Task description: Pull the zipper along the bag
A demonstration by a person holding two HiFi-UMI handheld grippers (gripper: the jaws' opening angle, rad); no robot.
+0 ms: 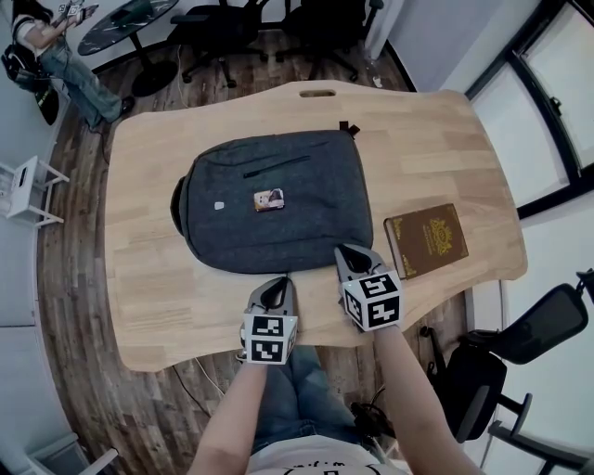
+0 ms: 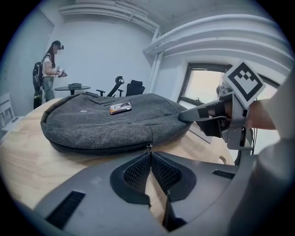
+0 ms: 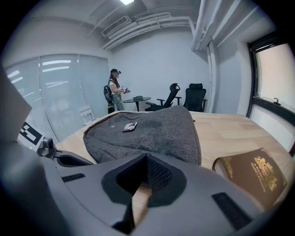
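We see a dark grey fabric backpack (image 1: 306, 223) lying flat in the middle of a light wooden desk (image 1: 418, 158), with a small flat rectangular object (image 1: 269, 198) resting on its upper face. A brown hardcover book with gold print (image 1: 425, 239) lies on the desk just right of the bag, apart from it. The left hand-held gripper (image 1: 277, 289) sits at the middle of the bag's near edge. In its own view its jaws are pressed together (image 2: 150, 154), pinching the small metal zipper pull (image 2: 149, 147) that hangs from the zip line along the bag's near side. The right hand-held gripper (image 1: 351, 255) meets the bag at its near right corner. Its jaws are also pressed together (image 3: 146, 159), with the tips against the grey cloth; we cannot tell whether any fabric is caught between them. At the far left of the room, well away from the desk, a person (image 1: 56, 56) stands beside a dark round table (image 1: 125, 23).
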